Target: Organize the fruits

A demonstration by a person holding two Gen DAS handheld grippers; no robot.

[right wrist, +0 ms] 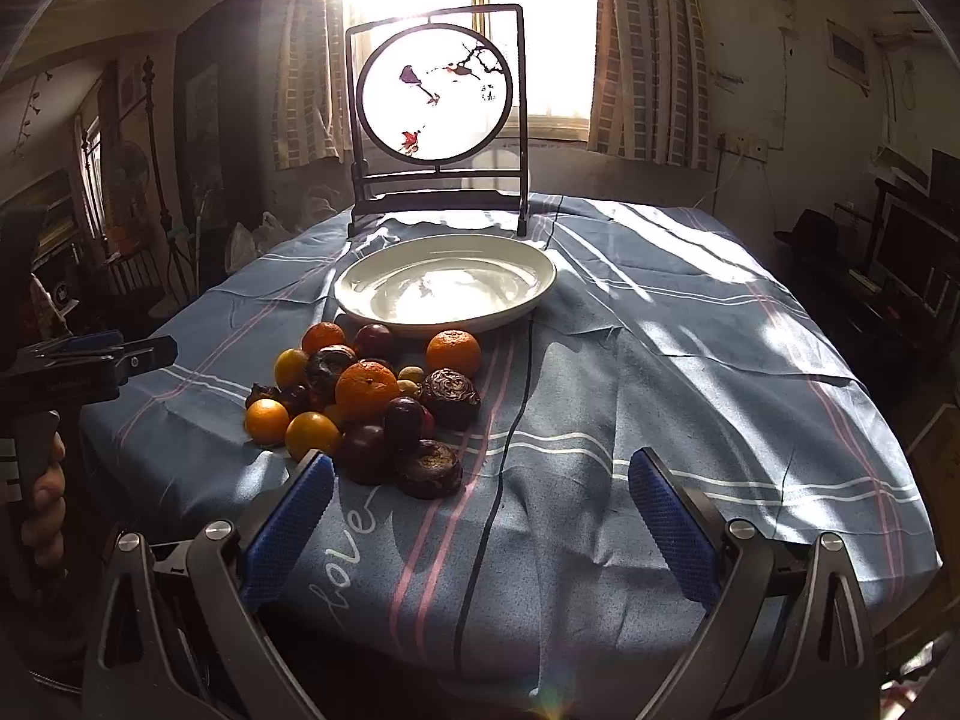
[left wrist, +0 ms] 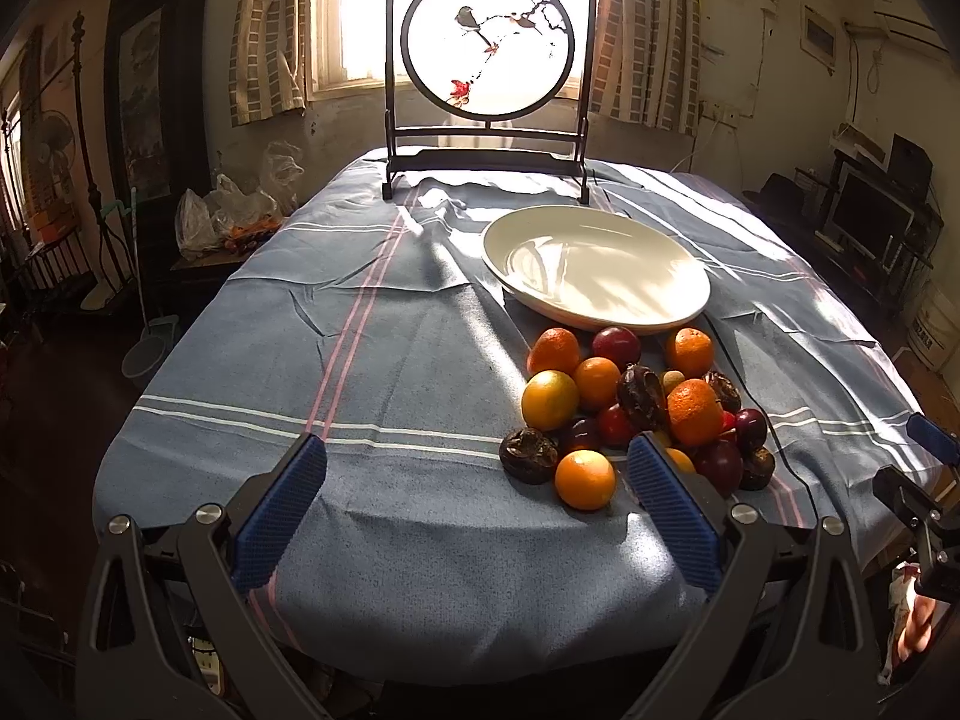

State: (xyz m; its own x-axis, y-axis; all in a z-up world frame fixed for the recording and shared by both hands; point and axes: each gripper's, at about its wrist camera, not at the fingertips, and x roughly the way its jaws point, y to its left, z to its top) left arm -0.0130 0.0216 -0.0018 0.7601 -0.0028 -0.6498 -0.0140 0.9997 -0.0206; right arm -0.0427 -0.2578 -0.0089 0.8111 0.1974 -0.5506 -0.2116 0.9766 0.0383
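A pile of fruit (left wrist: 642, 408) lies on the blue striped tablecloth: oranges, dark red plums and wrinkled dark brown fruits. It also shows in the right wrist view (right wrist: 366, 402). A white empty plate (left wrist: 594, 267) sits just behind the pile, seen too in the right wrist view (right wrist: 447, 285). My left gripper (left wrist: 477, 462) is open and empty above the near table edge, left of the pile; its right finger is next to the nearest orange (left wrist: 585, 480). My right gripper (right wrist: 480, 474) is open and empty, right of the pile.
A dark framed round bird screen (left wrist: 489, 60) stands at the table's far edge before a bright window. A thin black cord (right wrist: 510, 414) runs across the cloth. The left gripper shows at the right wrist view's left edge (right wrist: 90, 360). Bags and furniture surround the table.
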